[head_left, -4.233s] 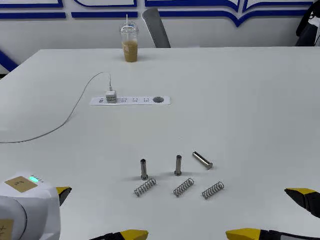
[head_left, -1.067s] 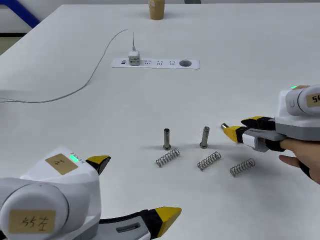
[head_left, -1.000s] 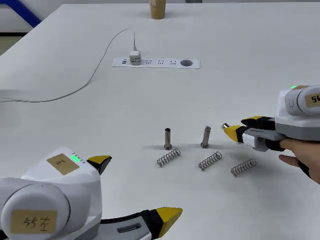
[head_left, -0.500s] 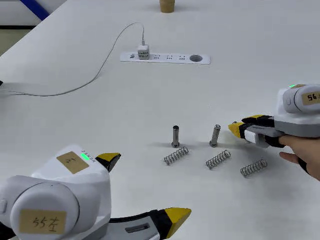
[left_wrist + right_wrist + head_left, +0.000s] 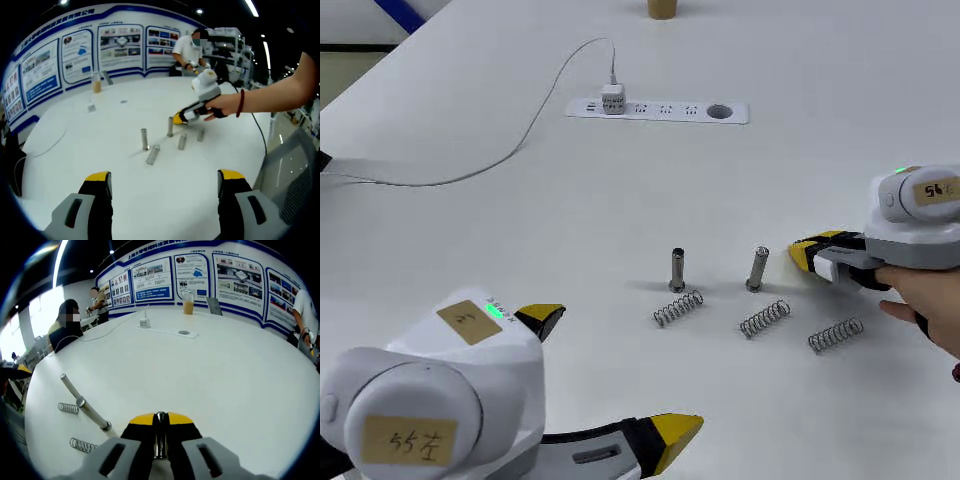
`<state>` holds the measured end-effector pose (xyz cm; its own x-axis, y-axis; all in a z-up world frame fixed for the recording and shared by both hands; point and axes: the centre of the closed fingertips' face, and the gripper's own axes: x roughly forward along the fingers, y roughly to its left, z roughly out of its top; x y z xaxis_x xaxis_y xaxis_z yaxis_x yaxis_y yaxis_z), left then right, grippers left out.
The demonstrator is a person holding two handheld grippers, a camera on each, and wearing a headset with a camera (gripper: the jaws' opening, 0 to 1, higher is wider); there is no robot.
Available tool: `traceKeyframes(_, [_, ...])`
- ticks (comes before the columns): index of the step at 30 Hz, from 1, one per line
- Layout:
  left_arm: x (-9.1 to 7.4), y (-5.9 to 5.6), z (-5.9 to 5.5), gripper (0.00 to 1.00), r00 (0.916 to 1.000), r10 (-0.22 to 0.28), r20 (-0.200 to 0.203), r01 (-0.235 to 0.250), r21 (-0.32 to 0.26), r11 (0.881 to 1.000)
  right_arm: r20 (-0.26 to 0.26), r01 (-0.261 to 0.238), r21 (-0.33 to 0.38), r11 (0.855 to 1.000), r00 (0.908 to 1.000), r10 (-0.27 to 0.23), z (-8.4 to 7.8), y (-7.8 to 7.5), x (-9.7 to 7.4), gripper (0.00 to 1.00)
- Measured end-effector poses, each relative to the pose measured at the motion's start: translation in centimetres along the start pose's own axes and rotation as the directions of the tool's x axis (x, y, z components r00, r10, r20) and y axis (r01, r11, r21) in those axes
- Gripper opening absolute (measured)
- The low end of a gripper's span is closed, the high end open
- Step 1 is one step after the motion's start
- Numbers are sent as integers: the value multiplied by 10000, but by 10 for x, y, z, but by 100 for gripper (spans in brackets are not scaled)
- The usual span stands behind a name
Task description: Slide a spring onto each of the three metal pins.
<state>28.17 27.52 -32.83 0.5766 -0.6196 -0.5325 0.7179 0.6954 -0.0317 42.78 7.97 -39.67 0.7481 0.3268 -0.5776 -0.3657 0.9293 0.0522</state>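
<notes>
1. Hovering low over the near part of the white desk (image 5: 620,190) with the left gripper (image 5: 610,375), close to the person.
2. Spreading the yellow-tipped jaws of this left gripper wide apart, gripping nothing and touching nothing.
3. Pressing the jaws of the right gripper (image 5: 160,417) together on the held pin (image 5: 160,437), a thin metal one, and clamping it between the yellow tips, as seen in the right gripper view.
4. Reaching in from the right side in the head view, with a hand (image 5: 925,305) carrying the right gripper and the yellow tip staying near the right pin (image 5: 758,268) but apart from it.
5. Standing upright on the desk, side by side with a gap between: the left pin (image 5: 678,270) and the right pin.
6. Lying flat on the desk in a row just in front of the pins, not yet going onto any pin: the left spring (image 5: 678,307), the middle spring (image 5: 765,318) and the right spring (image 5: 836,335).
7. Resting well behind them: a white power strip (image 5: 660,110), with a cable (image 5: 520,145) running off to the left.
</notes>
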Motion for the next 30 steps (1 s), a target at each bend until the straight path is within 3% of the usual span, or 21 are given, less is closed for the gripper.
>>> traceKeyframes(5, [0, -2, 0, 89, 10000, -52, 26, 52, 10, 10000, -178, 11, 382, 9993, 9998, -5, -1, 0, -2, 9])
traceKeyframes(9, [0, -3, 1, 89, 10000, -77, 41, 77, 28, 10000, 40, -29, 892, 9960, 10000, 25, 4, 0, -8, 9])
traceKeyframes(20, [-1, -4, 5, 89, 9997, -72, 215, 70, 90, 9999, 458, -26, 812, 9967, 9990, -11, 14, 3, -31, 9])
traceKeyframes(30, [-5, -9, 8, 88, 9993, -173, 325, 166, 217, 9996, 512, 55, 517, 9986, 9987, -81, 16, 6, -48, 9])
